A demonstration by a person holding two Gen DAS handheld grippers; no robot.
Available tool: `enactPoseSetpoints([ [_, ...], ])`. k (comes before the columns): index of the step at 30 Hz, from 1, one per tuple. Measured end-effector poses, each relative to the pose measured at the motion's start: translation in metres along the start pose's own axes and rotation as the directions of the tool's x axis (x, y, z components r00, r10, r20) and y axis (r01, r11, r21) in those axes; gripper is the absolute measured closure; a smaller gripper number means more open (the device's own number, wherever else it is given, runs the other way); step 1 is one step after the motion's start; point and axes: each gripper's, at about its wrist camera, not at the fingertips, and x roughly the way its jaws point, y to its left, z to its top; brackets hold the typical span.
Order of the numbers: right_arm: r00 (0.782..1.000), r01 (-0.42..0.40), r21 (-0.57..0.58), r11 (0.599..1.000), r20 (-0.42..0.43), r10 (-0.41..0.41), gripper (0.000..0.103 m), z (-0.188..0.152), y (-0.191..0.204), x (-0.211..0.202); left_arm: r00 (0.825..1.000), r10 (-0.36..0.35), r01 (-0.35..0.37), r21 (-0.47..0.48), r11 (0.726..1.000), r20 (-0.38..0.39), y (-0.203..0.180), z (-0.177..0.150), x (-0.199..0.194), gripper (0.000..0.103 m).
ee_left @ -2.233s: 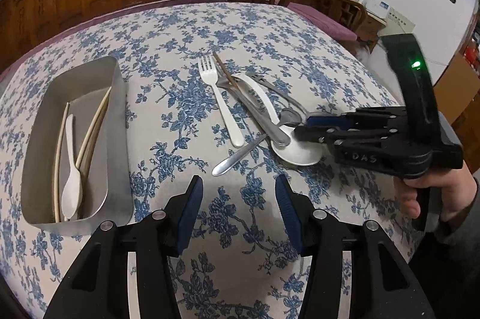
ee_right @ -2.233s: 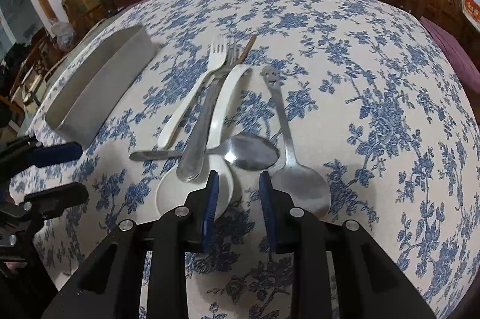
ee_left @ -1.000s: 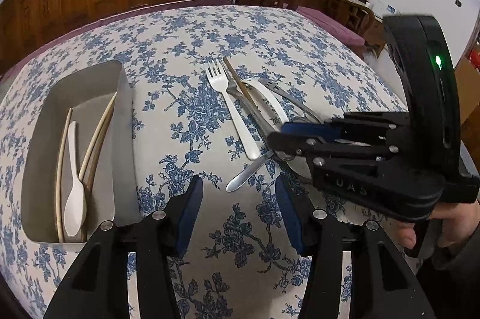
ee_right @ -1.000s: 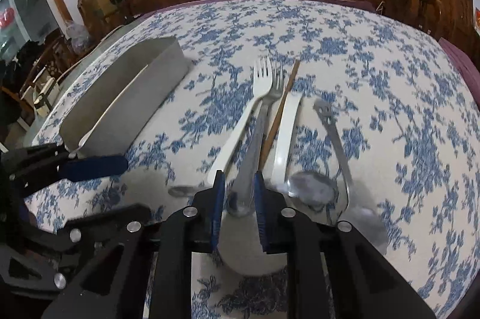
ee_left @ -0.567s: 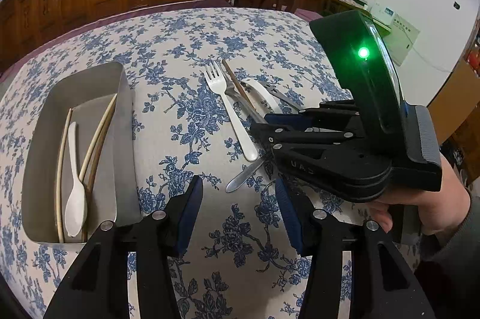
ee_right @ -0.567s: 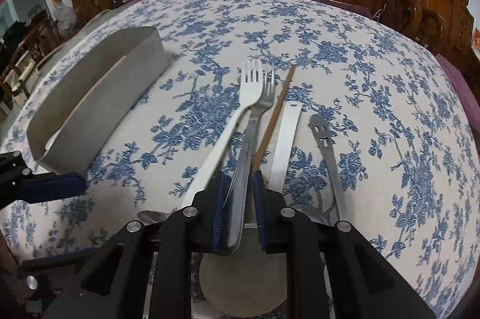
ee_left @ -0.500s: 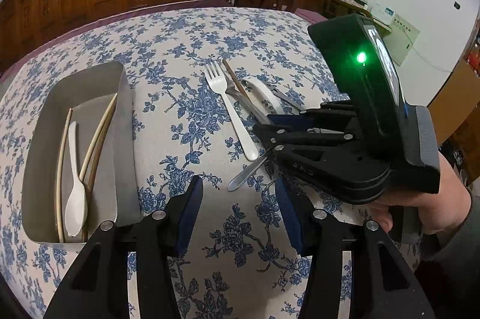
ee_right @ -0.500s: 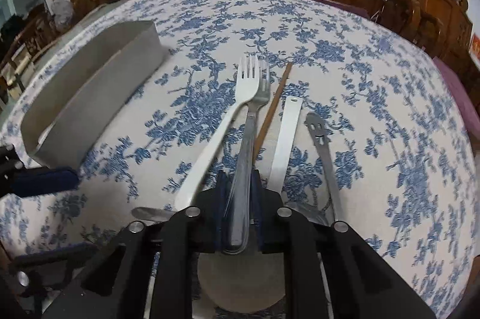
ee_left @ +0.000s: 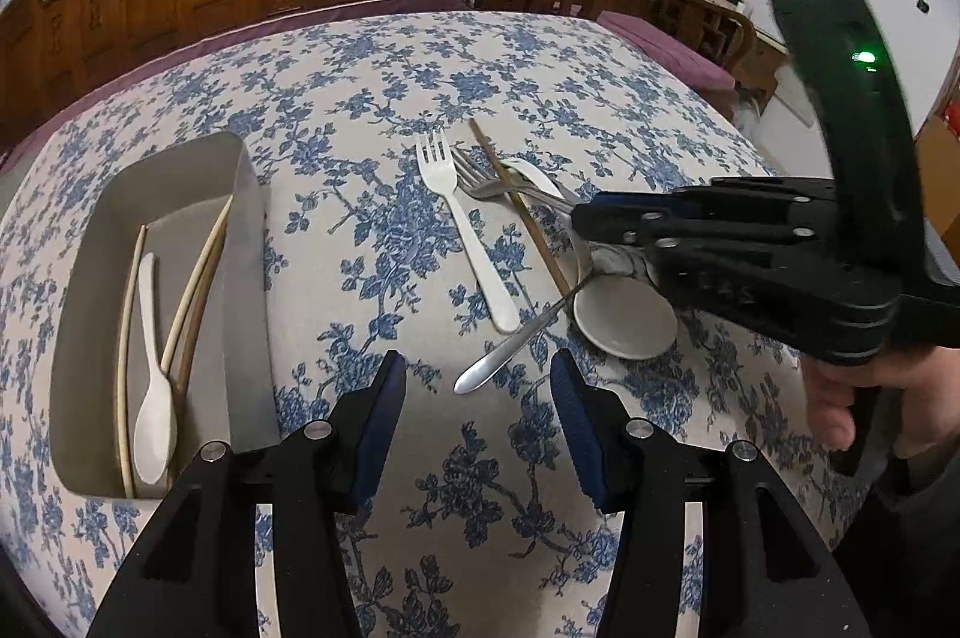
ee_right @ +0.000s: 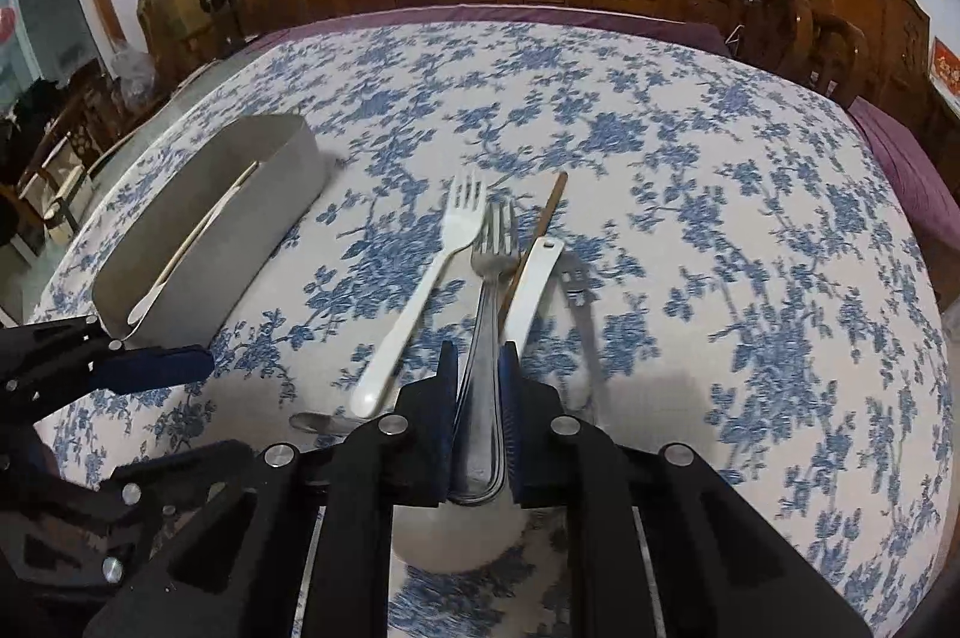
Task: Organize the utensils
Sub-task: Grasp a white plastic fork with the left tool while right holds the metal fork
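Now my right gripper (ee_right: 480, 374) clamps the steel fork (ee_right: 493, 242) by its handle, ready for the tray (ee_left: 246, 194); my left gripper (ee_left: 477, 416) hangs spread, empty, just beside.

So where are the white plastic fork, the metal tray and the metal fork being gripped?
white plastic fork (ee_left: 465, 230): left wrist view, on its handle.
metal tray (ee_left: 249, 242): left wrist view, on its right wall.
metal fork (ee_right: 487, 302): right wrist view, on its handle, ahead of the fingers.

Floral-clothed table (ee_left: 372, 110), metal tray (ee_left: 240, 194), white fork (ee_left: 462, 218), chopstick (ee_left: 516, 206), white ladle (ee_left: 624, 314), metal spoon (ee_left: 510, 350)
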Motion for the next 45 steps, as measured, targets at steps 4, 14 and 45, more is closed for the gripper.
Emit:
enactPoseSetpoints([
  [4,0.999,-0.029,0.010,1.000,-0.028,0.029,0.088,-0.004,-0.014,0.000,1.000,0.008,-0.008,0.003,1.000,-0.017,-0.009,0.015,0.015,0.055],
  [14,0.995,-0.047,0.007,0.999,-0.085,0.047,0.088,-0.014,-0.027,0.012,0.995,0.058,-0.058,0.010,0.998,-0.084,-0.013,0.043,0.070,0.071],
  [45,0.999,0.012,-0.088,0.996,-0.049,-0.016,0.083,0.003,-0.018,0.034,0.997,-0.005,0.011,-0.076,0.997,0.079,0.031,0.017,-0.009,0.094],
])
